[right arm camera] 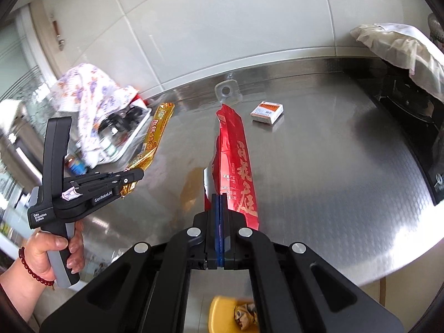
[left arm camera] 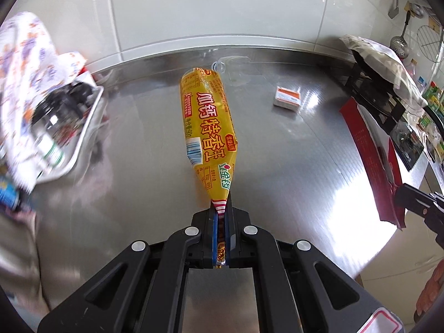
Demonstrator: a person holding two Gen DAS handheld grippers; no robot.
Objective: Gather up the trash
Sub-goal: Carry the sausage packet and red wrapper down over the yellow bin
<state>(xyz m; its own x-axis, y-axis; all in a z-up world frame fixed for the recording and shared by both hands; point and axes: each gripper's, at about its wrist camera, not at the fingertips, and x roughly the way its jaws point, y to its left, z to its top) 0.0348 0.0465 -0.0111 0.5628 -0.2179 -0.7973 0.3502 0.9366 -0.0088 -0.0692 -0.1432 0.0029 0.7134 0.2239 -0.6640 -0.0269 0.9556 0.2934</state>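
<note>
My left gripper (left arm camera: 221, 211) is shut on the end of a yellow snack wrapper (left arm camera: 208, 127) and holds it above the steel counter (left arm camera: 138, 138). It also shows in the right wrist view (right arm camera: 130, 179) with the wrapper (right arm camera: 156, 133). My right gripper (right arm camera: 219, 202) is shut on a red tea bag packet (right arm camera: 236, 155), held above the counter; the packet also shows in the left wrist view (left arm camera: 369, 155). A small orange-and-white box (left arm camera: 287, 98) lies on the counter, also in the right wrist view (right arm camera: 267, 112). A clear plastic piece (right arm camera: 227, 91) lies near the back wall.
A tray of items under a floral cloth (right arm camera: 91, 102) stands at the left. A black stove under a white cloth (right arm camera: 402, 44) is at the right. A yellow bin with crumpled trash (right arm camera: 233, 316) sits below the counter edge. Tiled wall behind.
</note>
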